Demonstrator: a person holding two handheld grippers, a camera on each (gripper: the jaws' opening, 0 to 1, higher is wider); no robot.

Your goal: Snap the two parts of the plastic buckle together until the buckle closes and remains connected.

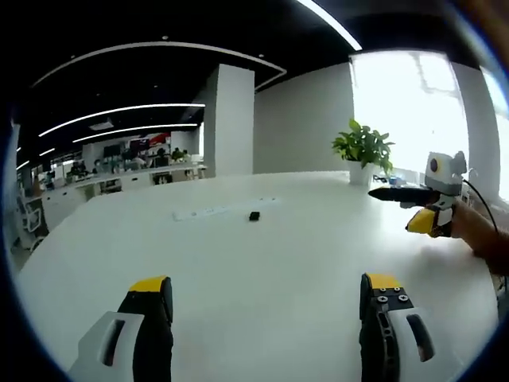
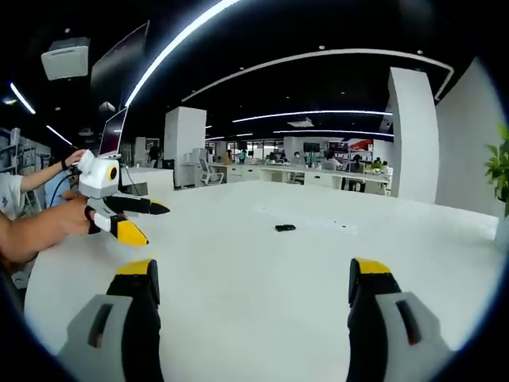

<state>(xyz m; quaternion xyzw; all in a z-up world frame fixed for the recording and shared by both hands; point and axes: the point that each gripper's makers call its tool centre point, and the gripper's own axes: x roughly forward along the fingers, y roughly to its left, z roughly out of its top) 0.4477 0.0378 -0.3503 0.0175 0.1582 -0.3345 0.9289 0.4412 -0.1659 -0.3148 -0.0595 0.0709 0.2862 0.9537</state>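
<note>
A small black buckle (image 1: 254,216) lies on the white table (image 1: 262,255), far ahead of both grippers; it is too small to tell whether it is one piece or two. My left gripper (image 1: 266,282) is open, jaws wide apart over bare table, nothing between them. In the left gripper view the right gripper (image 1: 391,208) comes in from the right, held by a hand, jaws spread. The right gripper (image 2: 253,268) is open and empty, with the buckle (image 2: 285,228) ahead of it. The left gripper (image 2: 153,224) shows at the left of the right gripper view, also spread.
A thin white strip (image 1: 227,209) lies just left of the buckle. A potted plant (image 1: 363,147) stands at the table's far edge by a bright window. A white pillar (image 1: 232,119) and office desks with people sit behind the table.
</note>
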